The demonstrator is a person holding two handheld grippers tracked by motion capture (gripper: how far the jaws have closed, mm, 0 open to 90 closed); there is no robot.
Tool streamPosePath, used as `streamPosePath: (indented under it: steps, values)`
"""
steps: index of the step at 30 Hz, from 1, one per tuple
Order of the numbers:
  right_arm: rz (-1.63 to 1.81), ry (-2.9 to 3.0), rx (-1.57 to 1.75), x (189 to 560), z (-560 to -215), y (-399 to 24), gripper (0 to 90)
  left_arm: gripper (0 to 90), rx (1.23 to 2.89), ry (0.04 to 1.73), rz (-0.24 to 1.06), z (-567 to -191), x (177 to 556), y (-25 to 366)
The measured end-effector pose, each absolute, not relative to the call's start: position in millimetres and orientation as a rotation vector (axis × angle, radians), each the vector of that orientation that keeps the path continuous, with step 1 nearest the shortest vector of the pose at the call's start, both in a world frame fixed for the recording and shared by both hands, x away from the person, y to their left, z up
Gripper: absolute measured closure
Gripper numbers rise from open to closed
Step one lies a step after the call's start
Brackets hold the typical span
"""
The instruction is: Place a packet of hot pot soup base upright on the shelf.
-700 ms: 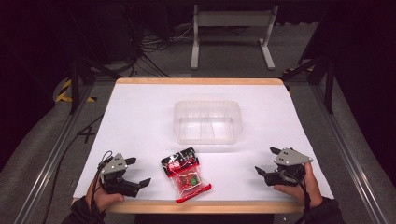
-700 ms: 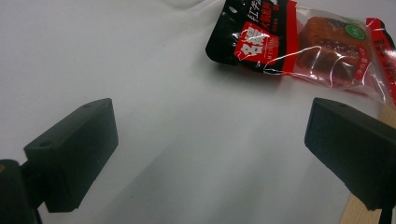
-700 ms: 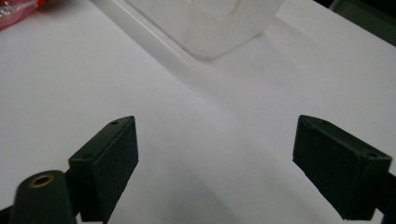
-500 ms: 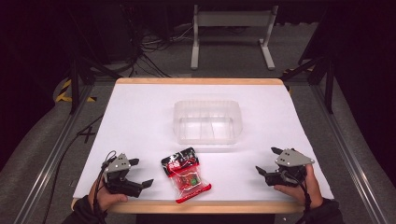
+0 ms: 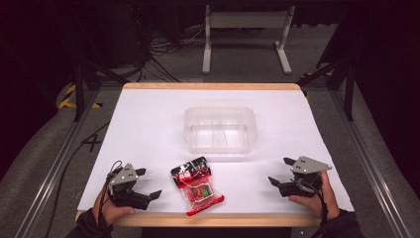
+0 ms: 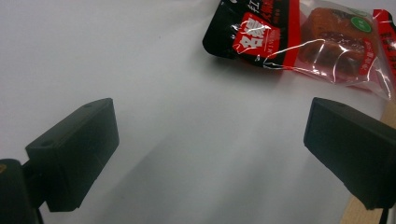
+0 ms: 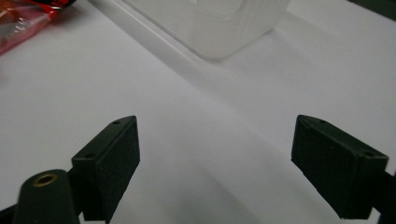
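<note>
A clear plastic tub [image 5: 220, 130] sits mid-frame on the white counter [image 5: 148, 124] — behind it, at the top, a grey metal stand [image 5: 246, 34] and tangled cables [image 5: 153, 54] on the floor

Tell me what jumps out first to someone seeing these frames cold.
The red and black snack packet stands out, lying flat near the front edge of the white table between the two hands. Behind it, near the table's middle, sits a clear plastic container, apparently with nothing in it. The left gripper and right gripper rest at the front corners, both with jaws wide apart and nothing between them.
</note>
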State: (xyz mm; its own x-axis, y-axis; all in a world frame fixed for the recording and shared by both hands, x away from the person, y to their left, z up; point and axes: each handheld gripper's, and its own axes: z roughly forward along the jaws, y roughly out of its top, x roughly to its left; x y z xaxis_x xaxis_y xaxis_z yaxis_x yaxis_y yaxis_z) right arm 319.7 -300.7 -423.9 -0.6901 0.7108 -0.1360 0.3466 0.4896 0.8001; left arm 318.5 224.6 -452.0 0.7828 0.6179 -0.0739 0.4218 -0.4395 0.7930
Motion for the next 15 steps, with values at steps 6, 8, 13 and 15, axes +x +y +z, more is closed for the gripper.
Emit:
streamPosePath:
  steps: [6,8,13,15]
  values:
    - [1.140,2.371,0.900,324.8,-427.4,-292.6,16.7,4.3,2.108,0.751,0.344,-451.8,317.0,227.3]
    - [1.156,2.398,0.895,326.4,-427.8,-288.7,17.4,4.4,2.116,0.731,0.367,-451.8,316.4,228.3]
    - [1.204,2.451,0.896,332.0,-428.2,-281.0,20.1,4.3,2.118,0.727,0.397,-451.8,313.2,231.7]
    - [1.215,2.474,0.891,334.4,-428.4,-276.5,20.2,4.3,2.115,0.741,0.402,-452.0,310.9,233.3]
